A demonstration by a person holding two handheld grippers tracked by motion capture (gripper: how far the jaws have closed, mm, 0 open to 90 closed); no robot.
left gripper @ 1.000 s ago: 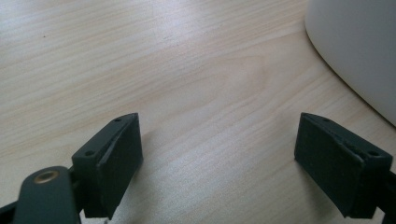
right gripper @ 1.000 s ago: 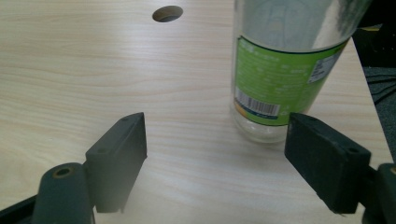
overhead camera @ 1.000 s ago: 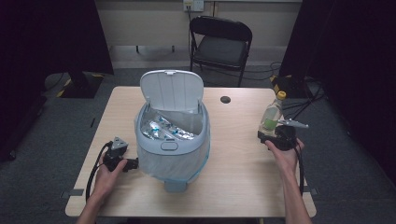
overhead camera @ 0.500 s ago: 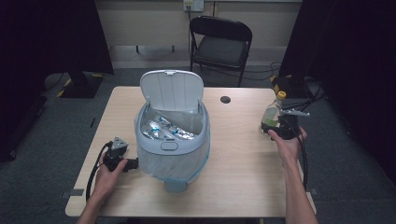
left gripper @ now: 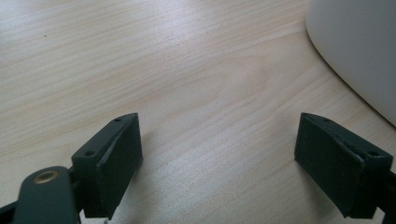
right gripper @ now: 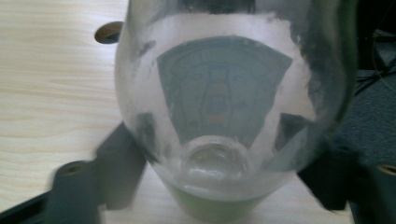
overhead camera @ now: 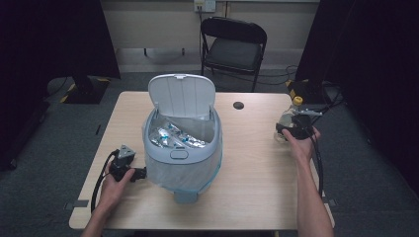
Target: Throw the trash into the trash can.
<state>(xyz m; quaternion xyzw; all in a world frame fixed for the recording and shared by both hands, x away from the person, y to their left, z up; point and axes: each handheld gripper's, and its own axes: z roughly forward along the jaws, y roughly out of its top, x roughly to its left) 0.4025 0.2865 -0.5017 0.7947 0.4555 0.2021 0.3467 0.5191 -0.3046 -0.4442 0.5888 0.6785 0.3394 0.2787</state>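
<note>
A grey lidded bin (overhead camera: pixel 184 159) with a clear liner stands mid-table, its lid (overhead camera: pixel 181 96) tipped up at the back. Crumpled wrappers (overhead camera: pixel 175 137) lie inside. My left gripper (overhead camera: pixel 140 173) rests on the table just left of the bin, open, with bare wood between its jaws (left gripper: pixel 219 154). The bin's pale wall (left gripper: pixel 359 46) curves past on the right of the left gripper view. A clear bottle (overhead camera: pixel 287 120) with a yellow cap (overhead camera: pixel 297 100) stands near the table's right edge. My right gripper (overhead camera: pixel 290 129) is open, its jaws on either side of the bottle (right gripper: pixel 224 93).
The wooden table (overhead camera: pixel 257 173) has a round cable hole (overhead camera: pixel 238 105) behind the bottle, and it shows again as the cable hole (right gripper: pixel 108 31) in the right gripper view. A black folding chair (overhead camera: pixel 234 47) stands beyond the far edge. Cables lie on the floor at the right.
My right gripper has moved forward up to the bottle, so its jaws now straddle it. The left gripper and the bin have not moved.
</note>
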